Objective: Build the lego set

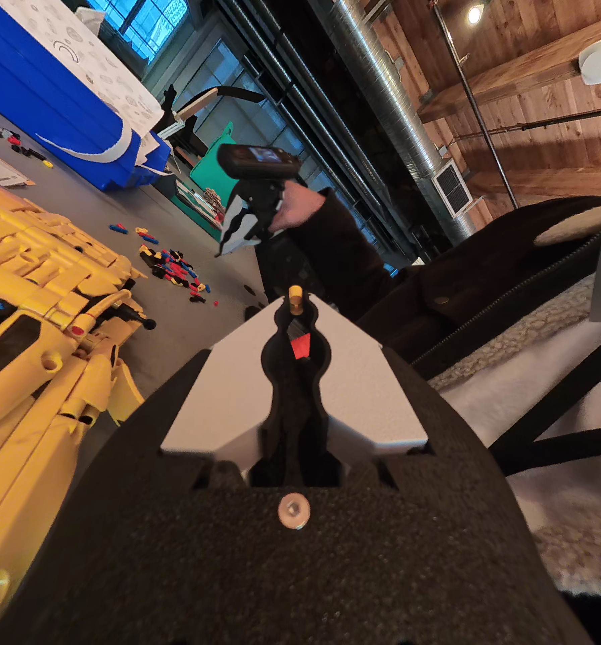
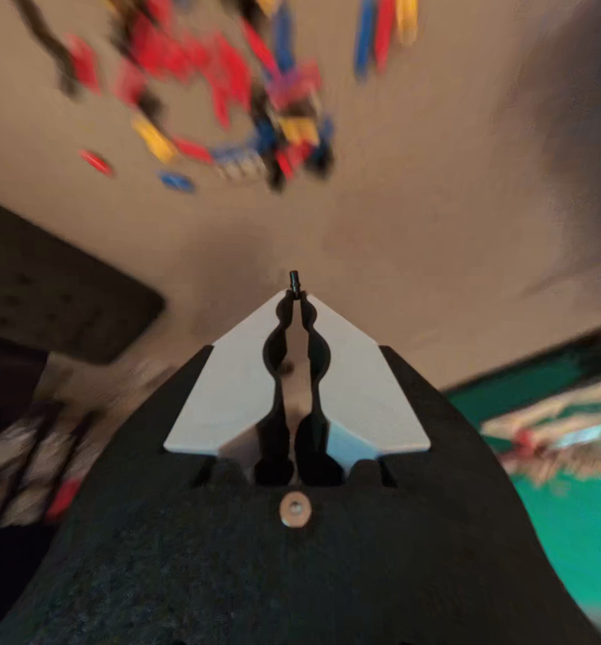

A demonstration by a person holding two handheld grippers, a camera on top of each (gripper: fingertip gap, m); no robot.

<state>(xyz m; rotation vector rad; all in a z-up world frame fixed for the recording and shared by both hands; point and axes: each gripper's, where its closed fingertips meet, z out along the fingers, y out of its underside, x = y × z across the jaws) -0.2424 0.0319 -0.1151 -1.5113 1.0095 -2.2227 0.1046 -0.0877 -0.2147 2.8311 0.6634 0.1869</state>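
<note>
I'm mid-way through mating two small parts. The yellow peg (image 1: 295,295) sits clamped at the tip of my left gripper (image 1: 295,307), raised above the desk (image 1: 194,324) beside the big yellow model (image 1: 48,314). The black pin (image 2: 294,281) is pinched in my right gripper (image 2: 295,296), fingers closed on it, just short of the loose-parts pile (image 2: 243,104). Next, I judge, I must bring both tips together and line the pin up with the peg squarely.
</note>
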